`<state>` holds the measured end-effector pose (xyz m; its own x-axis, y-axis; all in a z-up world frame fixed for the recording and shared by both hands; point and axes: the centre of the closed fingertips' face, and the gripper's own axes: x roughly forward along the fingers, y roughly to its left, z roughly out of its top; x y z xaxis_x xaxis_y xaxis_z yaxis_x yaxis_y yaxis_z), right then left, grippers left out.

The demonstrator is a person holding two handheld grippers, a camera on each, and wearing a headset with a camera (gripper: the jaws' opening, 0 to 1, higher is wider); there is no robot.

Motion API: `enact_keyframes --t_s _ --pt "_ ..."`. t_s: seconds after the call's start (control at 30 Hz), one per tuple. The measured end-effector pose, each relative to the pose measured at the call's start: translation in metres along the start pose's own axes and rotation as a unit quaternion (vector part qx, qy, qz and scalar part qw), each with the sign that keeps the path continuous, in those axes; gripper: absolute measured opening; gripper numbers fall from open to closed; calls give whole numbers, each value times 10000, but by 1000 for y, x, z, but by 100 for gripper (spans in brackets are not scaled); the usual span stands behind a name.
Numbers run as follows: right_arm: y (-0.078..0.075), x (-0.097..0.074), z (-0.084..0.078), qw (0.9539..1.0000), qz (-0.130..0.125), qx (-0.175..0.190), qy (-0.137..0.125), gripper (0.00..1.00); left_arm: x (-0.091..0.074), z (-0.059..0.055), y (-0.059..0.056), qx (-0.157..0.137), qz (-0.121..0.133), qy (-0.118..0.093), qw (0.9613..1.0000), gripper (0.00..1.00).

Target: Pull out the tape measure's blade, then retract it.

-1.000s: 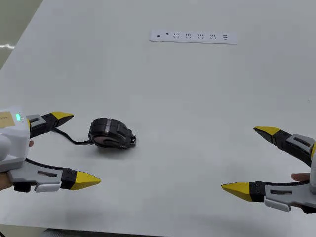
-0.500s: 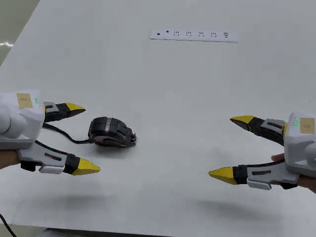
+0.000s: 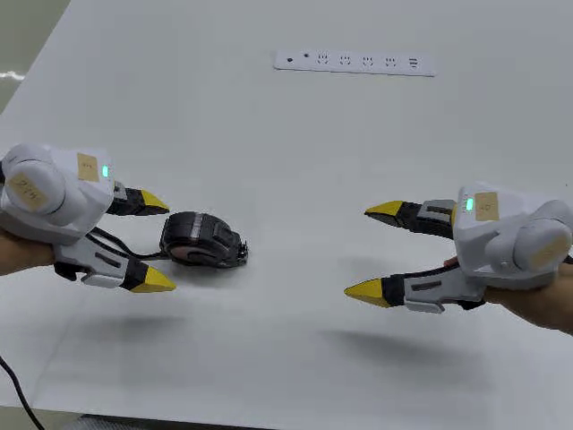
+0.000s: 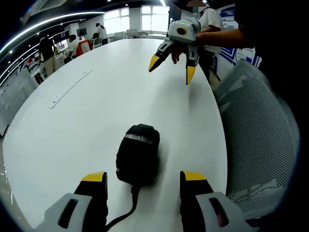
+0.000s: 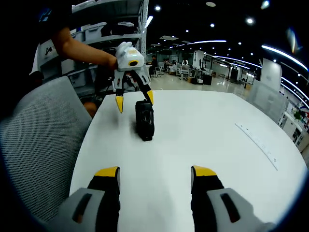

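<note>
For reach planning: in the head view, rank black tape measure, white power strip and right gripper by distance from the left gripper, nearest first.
1. The black tape measure, just ahead of the open tongs of the left gripper.
2. The right gripper, across the white table to the right.
3. The white power strip, at the table's far side.

Tape measure (image 3: 201,240) on table (image 3: 295,161); left gripper (image 3: 167,244) just left of it, right gripper (image 3: 357,252) well right, power strip (image 3: 354,63) far behind.

Black tape measure (image 3: 201,240) lies on its side, blade apparently retracted.
</note>
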<state>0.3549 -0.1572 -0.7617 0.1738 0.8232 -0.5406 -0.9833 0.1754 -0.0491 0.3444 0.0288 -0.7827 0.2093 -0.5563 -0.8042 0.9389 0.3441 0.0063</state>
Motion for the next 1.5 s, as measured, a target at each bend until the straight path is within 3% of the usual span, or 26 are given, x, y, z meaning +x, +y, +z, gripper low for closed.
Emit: enact_keyframes --t_s 0.37,0.77,0.93,1.17,1.27,1.5 --pt "9 46 1 9985 434 -337 29 48 18 -11 9 113 -225 307 9992 46" --pt "11 86 7 9970 627 -442 119 39 23 -13 9 172 -383 372 9984 31" --pt "15 99 14 9969 715 -340 37 36 24 -13 9 59 -445 319 9985 30" --pt "25 116 12 9937 935 -585 174 32 25 -13 9 49 -449 290 9986 29" --pt "25 123 7 9923 895 -790 318 31 25 -13 8 38 -453 301 9985 29" --pt "26 137 13 9932 927 -649 258 26 25 -13 8 6 -471 313 9984 29"
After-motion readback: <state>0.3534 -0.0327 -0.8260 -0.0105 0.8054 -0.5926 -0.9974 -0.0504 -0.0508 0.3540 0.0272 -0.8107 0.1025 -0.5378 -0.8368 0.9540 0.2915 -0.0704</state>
